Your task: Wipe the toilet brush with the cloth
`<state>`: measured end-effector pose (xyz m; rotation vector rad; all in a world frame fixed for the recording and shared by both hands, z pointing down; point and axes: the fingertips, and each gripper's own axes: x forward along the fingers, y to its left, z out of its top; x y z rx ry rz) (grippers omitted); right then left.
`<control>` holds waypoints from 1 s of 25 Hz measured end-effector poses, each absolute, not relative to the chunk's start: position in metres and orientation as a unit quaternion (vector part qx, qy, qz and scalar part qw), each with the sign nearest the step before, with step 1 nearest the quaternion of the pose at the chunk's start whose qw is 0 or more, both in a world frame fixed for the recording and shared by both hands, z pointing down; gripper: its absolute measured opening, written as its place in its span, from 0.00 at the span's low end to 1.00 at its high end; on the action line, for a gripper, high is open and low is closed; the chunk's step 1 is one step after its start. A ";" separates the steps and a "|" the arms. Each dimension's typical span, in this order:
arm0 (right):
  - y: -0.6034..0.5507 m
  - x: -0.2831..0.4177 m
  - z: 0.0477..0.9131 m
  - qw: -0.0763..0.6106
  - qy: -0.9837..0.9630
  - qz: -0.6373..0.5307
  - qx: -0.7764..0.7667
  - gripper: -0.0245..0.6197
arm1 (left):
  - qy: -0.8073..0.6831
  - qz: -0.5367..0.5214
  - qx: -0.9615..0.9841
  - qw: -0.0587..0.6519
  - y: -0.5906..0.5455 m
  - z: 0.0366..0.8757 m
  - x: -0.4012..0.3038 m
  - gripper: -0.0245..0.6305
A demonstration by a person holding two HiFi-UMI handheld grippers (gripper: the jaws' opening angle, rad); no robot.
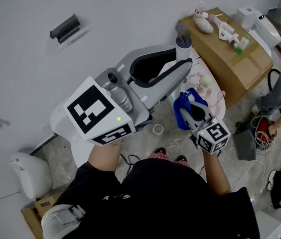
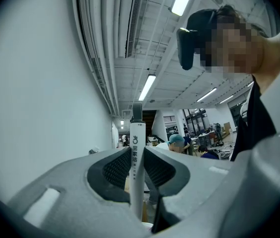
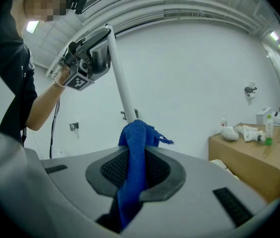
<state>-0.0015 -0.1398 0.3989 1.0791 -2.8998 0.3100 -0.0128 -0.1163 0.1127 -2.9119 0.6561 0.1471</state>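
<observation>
1. The toilet brush [image 2: 136, 133] is held by its white handle in the left tongs [image 1: 184, 59], which are clamped on the shaft. Its grey cap shows just past them. The bristle end is out of sight.
2. The blue cloth [image 3: 139, 133] is pinched in the right tongs [image 3: 135, 157]. Its bunched top pokes out beyond their tips and its tail hangs down behind them.
3. In the right gripper view that bunch sits at the handle, some way along from the left tongs, and seems to touch it.
4. The step in hand looks like wiping the shaft. It will go best if the left tongs hold the brush steady and the soft bunch, not the hard tips, presses on the handle and slides along its length.
5. The far side will probably need a roll of the right tongs around the shaft.
6. Only a narrow fold of cloth is gripped, so a hard drag could pull it loose.
7. The cardboard box [image 1: 230, 59] lies well beyond the right tongs and should not get in the way.
</observation>
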 end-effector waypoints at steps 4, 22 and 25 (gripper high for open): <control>-0.139 -0.001 0.402 0.019 -0.931 0.102 0.349 0.14 | 0.217 0.052 -0.972 0.078 -0.115 0.110 -0.013 0.17; -0.140 0.000 0.416 0.032 -0.931 0.114 0.345 0.14 | 0.219 0.059 -0.971 0.079 -0.111 0.105 -0.015 0.17; -0.139 0.000 0.417 0.032 -0.931 0.115 0.344 0.14 | 0.218 0.058 -0.971 0.080 -0.110 0.105 -0.015 0.17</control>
